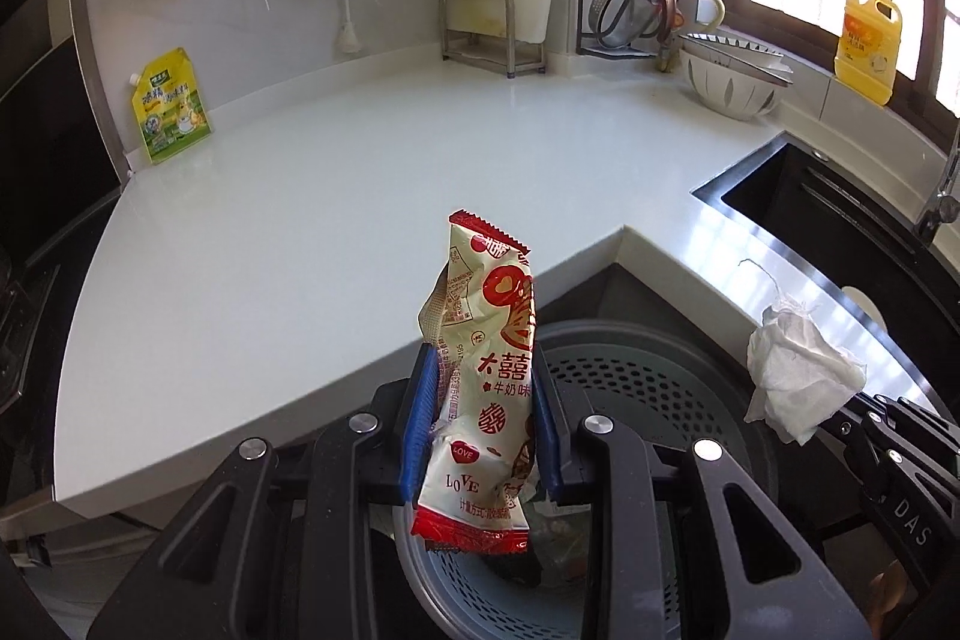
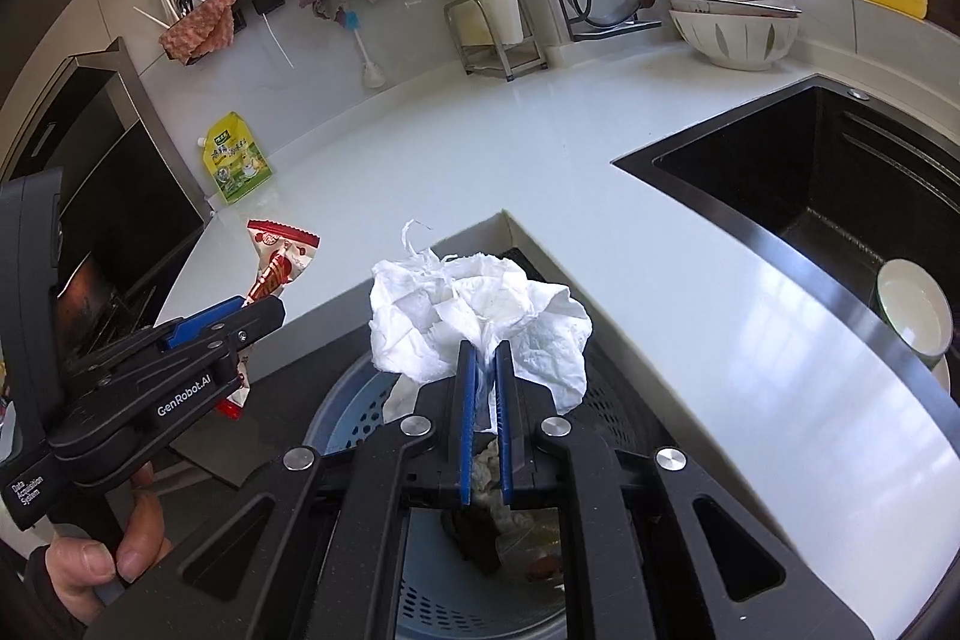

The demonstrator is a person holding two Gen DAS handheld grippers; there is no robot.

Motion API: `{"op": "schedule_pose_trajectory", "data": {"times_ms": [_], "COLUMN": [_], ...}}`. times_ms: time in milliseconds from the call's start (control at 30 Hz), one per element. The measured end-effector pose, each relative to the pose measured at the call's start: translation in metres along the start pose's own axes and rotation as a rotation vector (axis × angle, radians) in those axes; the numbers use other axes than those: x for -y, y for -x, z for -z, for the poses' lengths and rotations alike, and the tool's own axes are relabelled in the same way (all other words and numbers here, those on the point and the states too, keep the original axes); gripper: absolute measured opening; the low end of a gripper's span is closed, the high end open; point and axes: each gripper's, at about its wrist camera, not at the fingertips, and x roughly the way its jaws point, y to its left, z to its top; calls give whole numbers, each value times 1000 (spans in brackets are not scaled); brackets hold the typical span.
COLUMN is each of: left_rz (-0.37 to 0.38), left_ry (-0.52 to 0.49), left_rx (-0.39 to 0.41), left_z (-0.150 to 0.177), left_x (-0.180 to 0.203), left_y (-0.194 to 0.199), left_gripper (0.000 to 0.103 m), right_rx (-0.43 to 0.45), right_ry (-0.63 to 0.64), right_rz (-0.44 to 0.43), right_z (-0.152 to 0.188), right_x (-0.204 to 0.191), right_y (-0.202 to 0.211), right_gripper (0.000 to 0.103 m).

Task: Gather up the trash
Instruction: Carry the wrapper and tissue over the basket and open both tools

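A red-and-cream snack wrapper [image 1: 480,376] stands upright, pinched between the blue pads of the left hand-held gripper [image 1: 483,388]. A crumpled white paper towel [image 2: 474,316] is clamped in the right hand-held gripper [image 2: 485,370], whose pads press tightly together on it. Both pieces hang above a grey perforated bin [image 1: 648,388] tucked into the inner corner of the white surface [image 1: 360,196]. A yellow pouch [image 1: 170,106] stands far left by the wall, bowls [image 1: 735,82] near the black sink [image 2: 810,172].
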Motion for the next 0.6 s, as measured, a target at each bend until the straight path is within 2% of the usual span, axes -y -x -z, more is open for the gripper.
{"op": "schedule_pose_trajectory", "data": {"times_ms": [300, 600], "left_rz": [22, 16], "left_ry": [-6, -1], "left_rx": [-46, -66], "left_z": [37, 50], "left_x": [6, 11], "left_y": [1, -10], "left_gripper": [29, 30], "right_rx": [-39, -53], "right_ry": [-33, -11], "right_rz": [9, 20], "right_z": [37, 45], "right_x": [5, 2], "right_y": [1, -4], "right_gripper": [6, 6]}}
